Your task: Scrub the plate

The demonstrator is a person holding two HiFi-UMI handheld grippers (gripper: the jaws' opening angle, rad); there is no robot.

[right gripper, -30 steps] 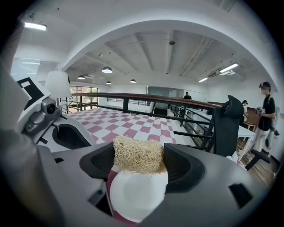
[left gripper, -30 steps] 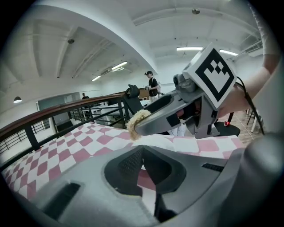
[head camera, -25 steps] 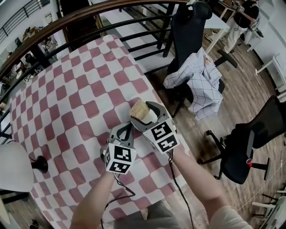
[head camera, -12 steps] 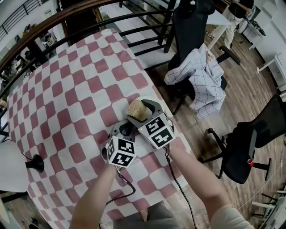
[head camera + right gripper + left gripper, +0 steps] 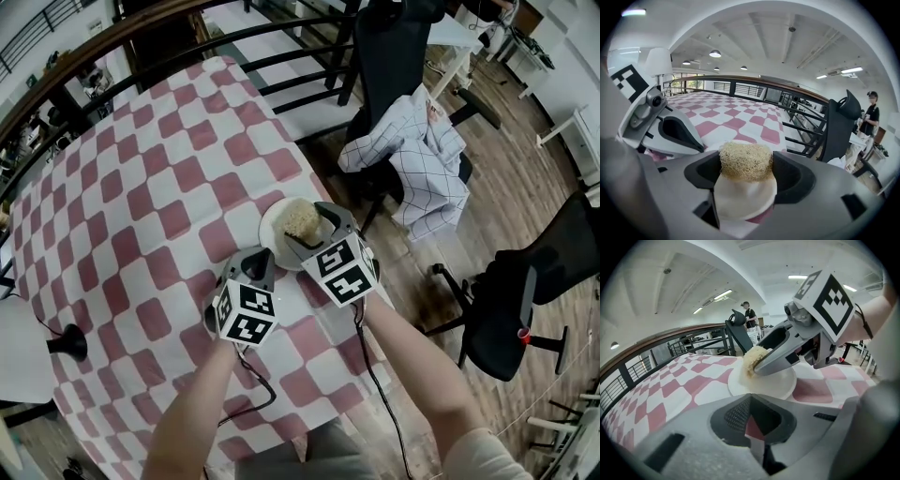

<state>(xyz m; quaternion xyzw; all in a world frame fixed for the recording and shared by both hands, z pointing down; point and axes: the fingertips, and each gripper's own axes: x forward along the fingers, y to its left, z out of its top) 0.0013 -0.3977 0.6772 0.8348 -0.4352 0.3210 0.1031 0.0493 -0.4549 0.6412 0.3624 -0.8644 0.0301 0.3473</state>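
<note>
A white plate (image 5: 275, 234) lies on the red-and-white checked table (image 5: 141, 187) near its right edge. My right gripper (image 5: 302, 227) is shut on a tan fibrous scrubber (image 5: 301, 217), which rests on the plate. In the right gripper view the scrubber (image 5: 744, 161) fills the gap between the jaws, with the plate (image 5: 745, 201) below it. My left gripper (image 5: 260, 261) sits just short of the plate's near-left rim, shut, holding nothing. The left gripper view shows the plate (image 5: 780, 385) ahead, with the scrubber (image 5: 753, 358) and right gripper (image 5: 761, 363) over it.
A black lamp base (image 5: 67, 342) and its white shade (image 5: 21, 352) stand at the table's left. A dark railing (image 5: 112, 42) runs behind the table. A black office chair draped with checked cloth (image 5: 417, 159) and another black chair (image 5: 511, 305) stand on the wooden floor to the right.
The right gripper has lowered the scrubber onto the plate, which now shows clearly. The left gripper has drawn back a little from under the right one, toward the near left.
</note>
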